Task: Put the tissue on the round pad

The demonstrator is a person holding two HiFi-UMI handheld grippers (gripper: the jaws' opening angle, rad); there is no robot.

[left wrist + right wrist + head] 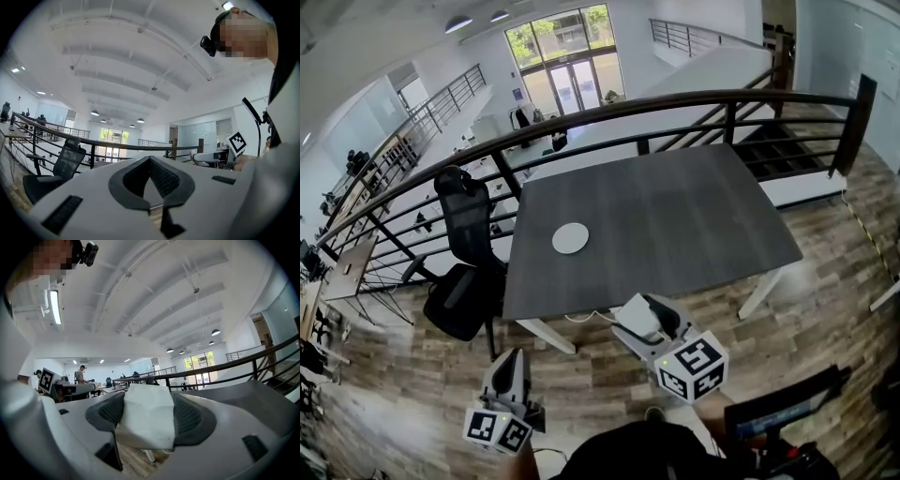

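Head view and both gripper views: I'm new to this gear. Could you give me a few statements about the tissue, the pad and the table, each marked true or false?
1. The white folded tissue is clamped between the jaws of the right gripper. True.
2. The tissue already lies on the white round pad. False: the pad is bare, and the tissue is in the right gripper, short of the table.
3. The left gripper carries a second tissue. False: its jaws are together with nothing between them.
4. The pad lies on the dark grey rectangular table. True.
5. In the head view, a black office chair stands at the table's left edge. True.
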